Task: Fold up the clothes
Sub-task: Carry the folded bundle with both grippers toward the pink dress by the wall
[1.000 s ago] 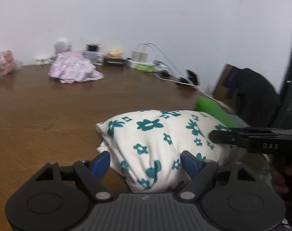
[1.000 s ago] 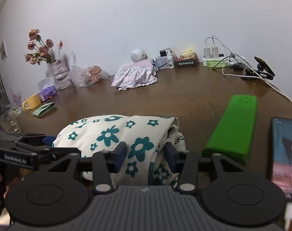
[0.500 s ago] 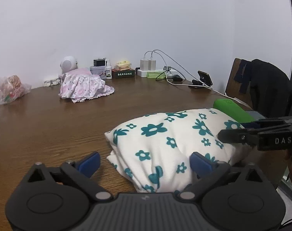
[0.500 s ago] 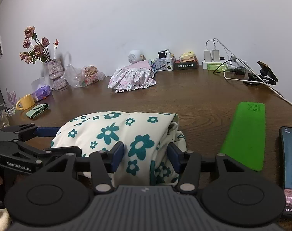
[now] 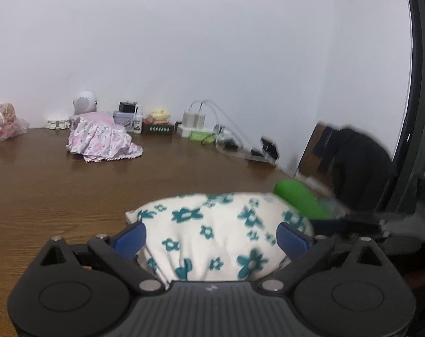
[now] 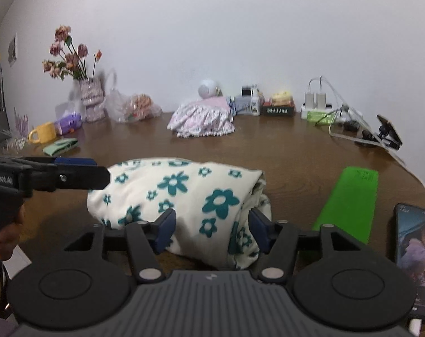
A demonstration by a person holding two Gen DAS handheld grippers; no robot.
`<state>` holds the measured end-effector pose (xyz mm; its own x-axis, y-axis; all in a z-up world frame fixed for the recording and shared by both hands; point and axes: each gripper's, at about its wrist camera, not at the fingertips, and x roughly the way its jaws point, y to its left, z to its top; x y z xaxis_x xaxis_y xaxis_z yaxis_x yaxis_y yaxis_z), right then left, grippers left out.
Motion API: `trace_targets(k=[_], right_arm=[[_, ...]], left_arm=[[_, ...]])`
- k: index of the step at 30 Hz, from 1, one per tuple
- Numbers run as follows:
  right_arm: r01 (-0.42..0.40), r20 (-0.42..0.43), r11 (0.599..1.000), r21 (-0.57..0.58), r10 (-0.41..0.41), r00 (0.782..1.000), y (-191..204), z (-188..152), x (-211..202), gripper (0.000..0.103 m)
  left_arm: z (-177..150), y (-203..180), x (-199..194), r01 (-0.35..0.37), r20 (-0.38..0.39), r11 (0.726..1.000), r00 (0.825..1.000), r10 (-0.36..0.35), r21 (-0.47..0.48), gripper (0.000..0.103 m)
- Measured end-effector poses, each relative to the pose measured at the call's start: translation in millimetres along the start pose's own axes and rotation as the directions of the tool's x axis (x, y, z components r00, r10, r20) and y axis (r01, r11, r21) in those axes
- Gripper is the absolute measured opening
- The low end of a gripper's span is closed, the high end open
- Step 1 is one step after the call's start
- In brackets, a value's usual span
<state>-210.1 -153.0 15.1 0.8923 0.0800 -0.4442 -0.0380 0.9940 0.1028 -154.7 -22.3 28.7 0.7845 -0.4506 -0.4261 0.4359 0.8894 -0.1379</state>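
Observation:
A folded white garment with teal flowers (image 5: 212,233) (image 6: 178,193) lies as a thick bundle near the front edge of the brown table (image 5: 58,196). My left gripper (image 5: 211,238) is open, its blue pads on either side of the bundle's near end. My right gripper (image 6: 211,226) is open too, its pads astride the bundle's right folded end. The left gripper also shows in the right wrist view (image 6: 80,172), over the bundle's left end. A second pink frilly garment (image 6: 202,119) (image 5: 100,140) lies crumpled at the back.
A green flat object (image 6: 349,199) lies right of the bundle, a phone (image 6: 417,250) beside it. At the back stand a flower vase (image 6: 90,98), yellow mug (image 6: 44,133), small boxes (image 6: 278,106), chargers with cables (image 6: 319,104). A dark chair (image 5: 355,163) stands at right.
Both grippers have moved closer around the bundle. The left gripper dropped lower and nearer it; the right gripper's jaws opened wider. The bundle stays on the table.

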Motion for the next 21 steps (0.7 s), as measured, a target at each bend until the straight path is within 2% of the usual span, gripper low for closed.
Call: trace_targets(k=[3, 9, 14, 19, 21], right_arm=[[-0.002, -0.009, 1.0, 0.013, 0.002, 1.0, -1, 0, 5, 0.051], [-0.003, -0.015, 1.0, 0.031, 0.004, 1.0, -5, -1, 12, 0.051], [0.006, -0.015, 0.999, 0.037, -0.005, 1.0, -7, 0, 17, 0.051], [0.016, -0.034, 0.999, 0.029, -0.015, 0.999, -7, 7, 26, 0.048], [0.026, -0.055, 0.999, 0.018, -0.025, 0.998, -7, 14, 32, 0.048]], left_arm=[[-6, -5, 7, -0.025, -0.028, 0.999, 0.999, 0.027, 0.045, 0.098], [-13, -1, 17, -0.081, -0.079, 0.995, 0.993, 0.085, 0.052, 0.098], [-19, 3, 23, -0.082, -0.106, 0.996, 0.991, 0.086, 0.046, 0.099], [-13, 7, 42, -0.074, -0.199, 0.996, 0.977, 0.08, 0.039, 0.095], [-4, 8, 51, -0.072, -0.252, 0.996, 0.964, 0.081, 0.047, 0.093]])
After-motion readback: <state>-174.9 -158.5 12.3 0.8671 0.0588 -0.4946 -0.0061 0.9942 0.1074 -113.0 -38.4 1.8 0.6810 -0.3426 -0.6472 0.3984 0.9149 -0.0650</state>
